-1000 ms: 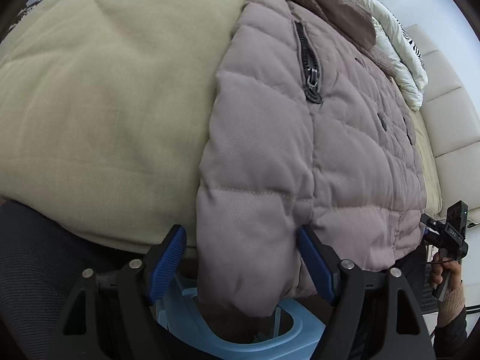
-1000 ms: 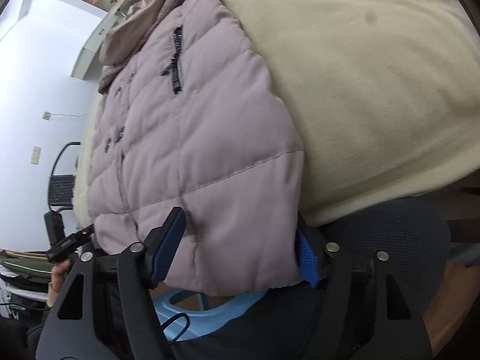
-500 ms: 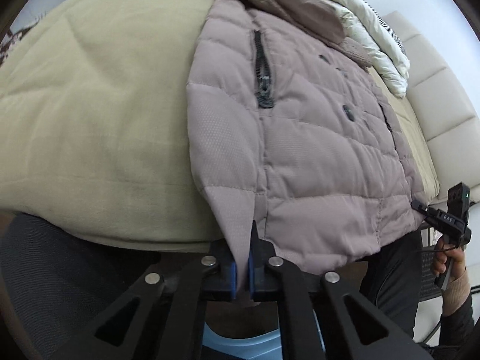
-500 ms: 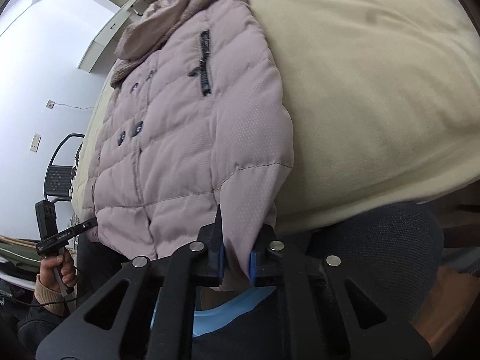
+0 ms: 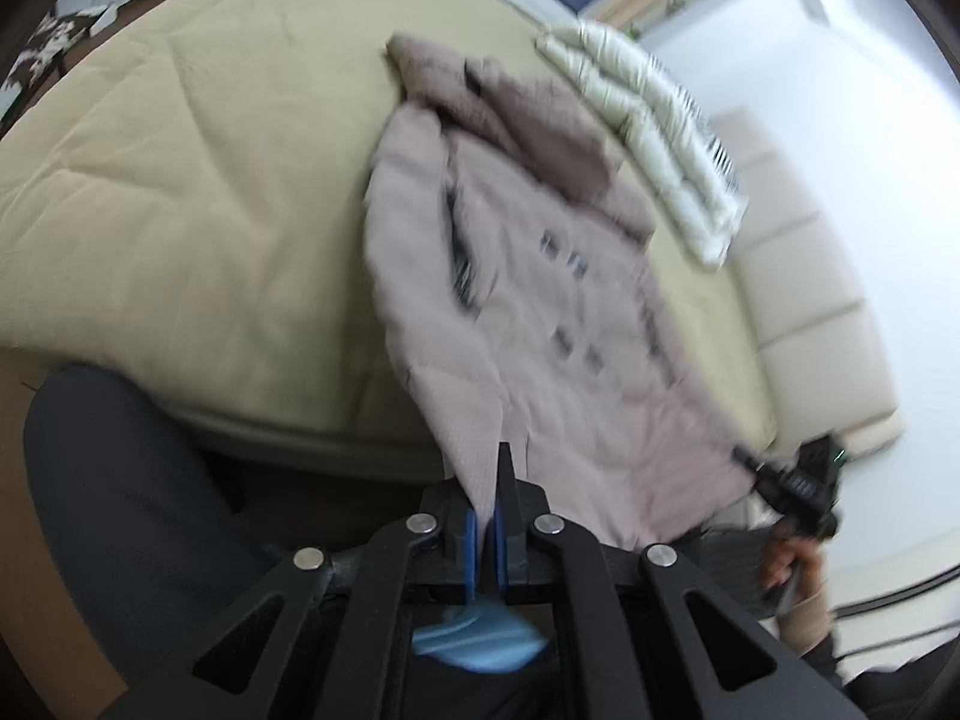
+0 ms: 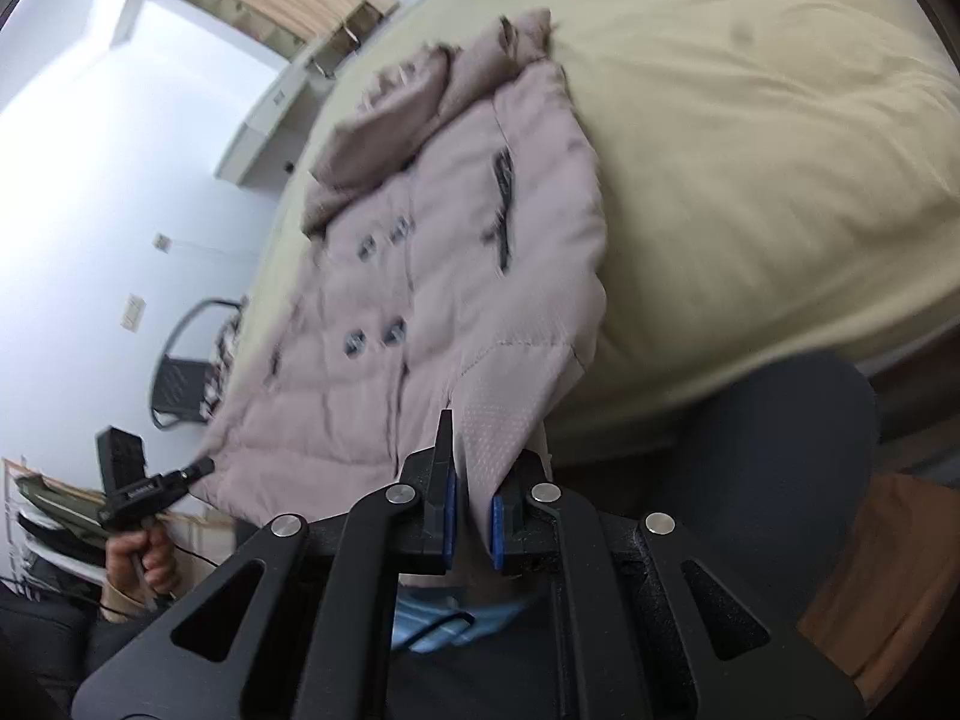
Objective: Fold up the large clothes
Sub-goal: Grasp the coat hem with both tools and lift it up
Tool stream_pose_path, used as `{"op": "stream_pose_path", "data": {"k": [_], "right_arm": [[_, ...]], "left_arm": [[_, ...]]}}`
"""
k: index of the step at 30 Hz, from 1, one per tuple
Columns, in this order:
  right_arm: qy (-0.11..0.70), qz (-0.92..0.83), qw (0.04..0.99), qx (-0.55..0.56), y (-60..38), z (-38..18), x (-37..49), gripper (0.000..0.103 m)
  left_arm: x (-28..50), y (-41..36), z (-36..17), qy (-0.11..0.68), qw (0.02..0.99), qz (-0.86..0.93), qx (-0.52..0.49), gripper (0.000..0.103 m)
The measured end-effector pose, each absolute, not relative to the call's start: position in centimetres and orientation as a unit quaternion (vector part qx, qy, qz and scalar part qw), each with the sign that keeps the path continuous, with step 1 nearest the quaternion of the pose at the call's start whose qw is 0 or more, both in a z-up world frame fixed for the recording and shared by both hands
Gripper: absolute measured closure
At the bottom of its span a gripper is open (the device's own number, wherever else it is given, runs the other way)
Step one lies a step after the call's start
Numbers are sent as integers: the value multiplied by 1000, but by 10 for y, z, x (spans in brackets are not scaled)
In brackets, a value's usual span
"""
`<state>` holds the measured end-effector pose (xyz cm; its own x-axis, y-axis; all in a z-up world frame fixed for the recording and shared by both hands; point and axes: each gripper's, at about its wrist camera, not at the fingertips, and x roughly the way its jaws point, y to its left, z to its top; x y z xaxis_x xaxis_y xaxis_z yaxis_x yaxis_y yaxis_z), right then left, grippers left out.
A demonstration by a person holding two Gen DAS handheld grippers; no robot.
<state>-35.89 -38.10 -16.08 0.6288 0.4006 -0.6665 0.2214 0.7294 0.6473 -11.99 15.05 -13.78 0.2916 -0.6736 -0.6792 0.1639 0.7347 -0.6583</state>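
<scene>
With the left gripper point(image 5: 485, 531) and right gripper point(image 6: 471, 531) each clenched on a hem corner of the coat point(image 5: 540, 324) spread mid-frame on the bed point(image 5: 180, 210), lift both evenly toward the collar.

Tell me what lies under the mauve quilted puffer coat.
The mauve quilted puffer coat lies on a pale olive bedspread, which shows all around it. The part beneath the coat is covered, so anything between them cannot be seen.
</scene>
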Motion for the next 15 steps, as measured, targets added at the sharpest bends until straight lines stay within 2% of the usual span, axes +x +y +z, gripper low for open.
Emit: {"op": "stream_pose_path", "data": {"k": [7,11,15], "right_arm": [[332,88,868,359,-408,-76,-272,95],[294,79,892,334,-422,-30,-194,95],[277,54,902,328,-448,-7,-104,95]], "left_arm": [[-30,154,-76,435,790,-295,-315,98],[41,145,-47,393,812,-289,-321,98],[116,129,-35,377,819,-279,-330,98]]}}
